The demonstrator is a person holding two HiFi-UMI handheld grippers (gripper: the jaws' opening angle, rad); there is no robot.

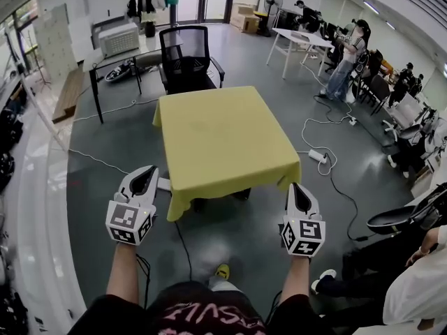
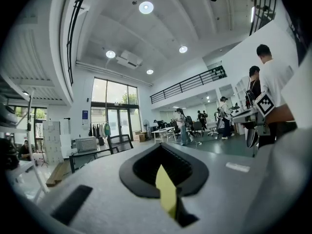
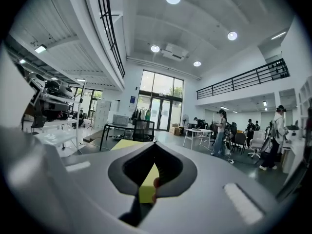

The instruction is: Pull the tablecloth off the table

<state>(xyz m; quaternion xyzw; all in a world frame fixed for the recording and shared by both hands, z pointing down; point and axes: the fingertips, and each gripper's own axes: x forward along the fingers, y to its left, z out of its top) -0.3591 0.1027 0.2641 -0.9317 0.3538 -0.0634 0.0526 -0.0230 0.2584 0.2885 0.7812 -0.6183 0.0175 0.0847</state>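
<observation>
Legible text: none. Pink lettering on dark shirt [image 1: 209, 316], 6 o'clock, unreadable; blue wall sign [image 3: 132, 100], 12 o'clock, too small.

The tablecloth [image 1: 222, 142] lies on the table [image 1: 241, 195], a chair [image 1: 187, 58] behind it.

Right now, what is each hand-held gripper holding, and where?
The yellow tablecloth: the left hand-held gripper pinches its near left corner, the right hand-held gripper its near right corner.

The square counter [image 1: 242, 195] stands on the grey floor [image 1: 230, 232], almost wholly hidden under a yellow-green tablecloth [image 1: 220, 142] that lies flat on its top and hangs over its edges. Only dark legs show below the near hem. A black cable [image 1: 183, 239] lies on the floor just in front.
</observation>
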